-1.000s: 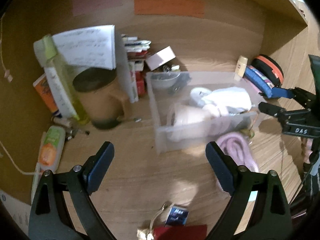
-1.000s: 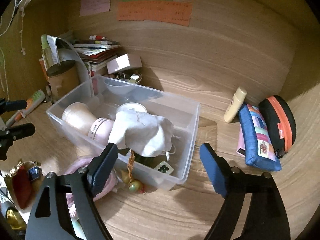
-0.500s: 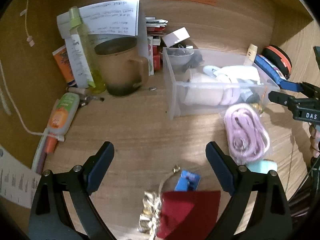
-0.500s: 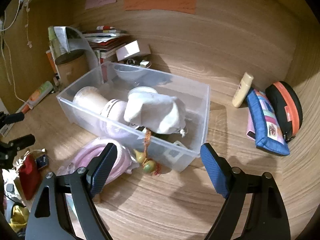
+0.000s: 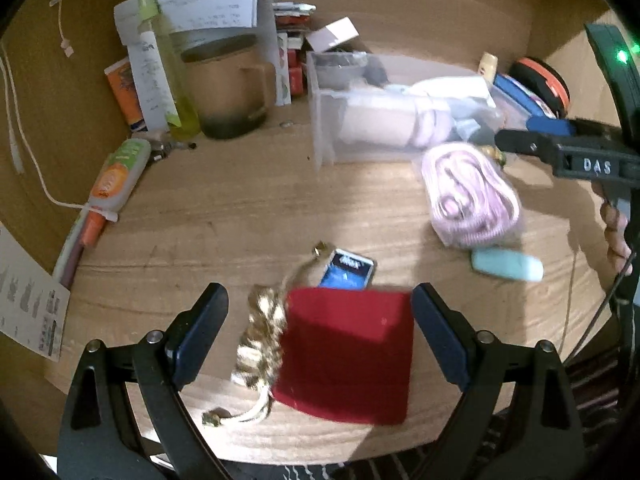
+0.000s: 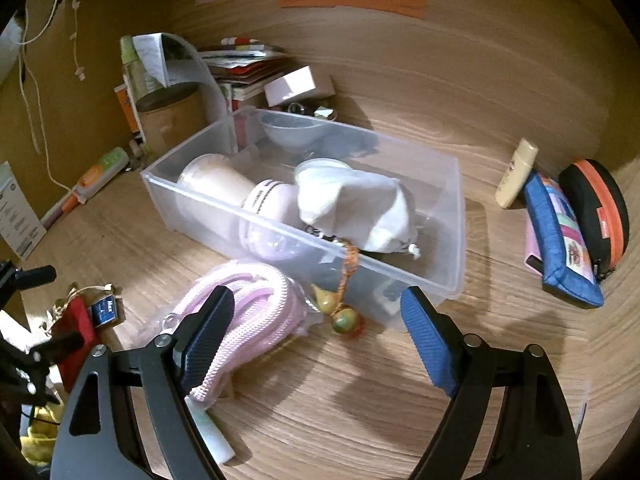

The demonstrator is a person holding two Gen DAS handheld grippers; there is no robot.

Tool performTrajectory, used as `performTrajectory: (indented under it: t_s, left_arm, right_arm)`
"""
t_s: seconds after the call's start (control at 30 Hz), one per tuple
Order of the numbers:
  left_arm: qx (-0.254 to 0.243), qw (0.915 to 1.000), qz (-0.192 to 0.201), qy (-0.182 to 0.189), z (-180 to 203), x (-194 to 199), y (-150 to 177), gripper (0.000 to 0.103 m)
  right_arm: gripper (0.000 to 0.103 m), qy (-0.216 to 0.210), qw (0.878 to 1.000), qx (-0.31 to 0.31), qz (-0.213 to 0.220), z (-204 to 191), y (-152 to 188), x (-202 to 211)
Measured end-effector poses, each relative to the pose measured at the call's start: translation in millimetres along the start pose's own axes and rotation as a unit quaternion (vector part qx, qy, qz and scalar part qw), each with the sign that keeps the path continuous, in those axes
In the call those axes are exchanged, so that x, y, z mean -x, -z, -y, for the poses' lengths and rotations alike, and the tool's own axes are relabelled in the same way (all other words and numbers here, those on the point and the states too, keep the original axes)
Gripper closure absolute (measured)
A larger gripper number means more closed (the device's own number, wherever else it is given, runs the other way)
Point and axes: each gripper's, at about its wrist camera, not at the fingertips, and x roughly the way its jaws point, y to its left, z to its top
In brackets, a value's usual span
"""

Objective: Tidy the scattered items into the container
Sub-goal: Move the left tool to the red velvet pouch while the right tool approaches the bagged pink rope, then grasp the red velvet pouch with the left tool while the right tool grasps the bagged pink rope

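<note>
A red pouch (image 5: 348, 352) with a gold cord (image 5: 260, 340) lies near the table's front edge, and my left gripper (image 5: 320, 332) hangs open over it, one finger on each side. A small blue card (image 5: 348, 272) lies just beyond. A bagged pink coiled cable (image 6: 248, 308) and a beaded charm (image 6: 344, 316) rest against the clear container (image 6: 452, 220), which holds cups and a white cloth bag. My right gripper (image 6: 316, 332) is open above the charm, its left finger over the cable. A mint object (image 5: 506, 266) lies beside the cable.
A brown mug (image 5: 230, 88), a yellow-green bottle (image 5: 164, 64), an orange tube (image 5: 116, 176) and stacked books crowd the back left. A cream tube (image 6: 516, 174), a blue pencil case (image 6: 560, 236) and a black-orange case (image 6: 596, 208) sit at the right.
My left gripper has drawn back and down, so the red pouch now lies between its fingers. My right gripper has sunk a little toward the cable and charm. Both stay open.
</note>
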Motion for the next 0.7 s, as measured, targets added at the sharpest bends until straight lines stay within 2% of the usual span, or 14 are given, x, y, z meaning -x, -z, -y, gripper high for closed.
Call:
performTrajectory:
  t_s: [0.27,0.4,0.6,0.7]
  left_arm:
    - [0.008,0.9993,-0.022,0.028,1,-9,15,0.009]
    - [0.005,0.9992,-0.026,0.030,2,-13,19,0.009]
    - [0.016,0.9995,-0.007,0.025,-2,-15,21,0.010]
    - [0.020,0.9997,0.007,0.012,-5,-14,22,0.019]
  right_arm:
    - [0.020,-0.011,1.000,0.002,-0.017,-11,1,-10]
    - [0.020,-0.014,1.000,0.002,-0.024,-14,2,-12]
    - [0.020,-0.015,0.999,0.010,-0.038,-20,3,-20]
    - [0.020,-0.022,0.998,0.010,-0.057,-23,6,-30]
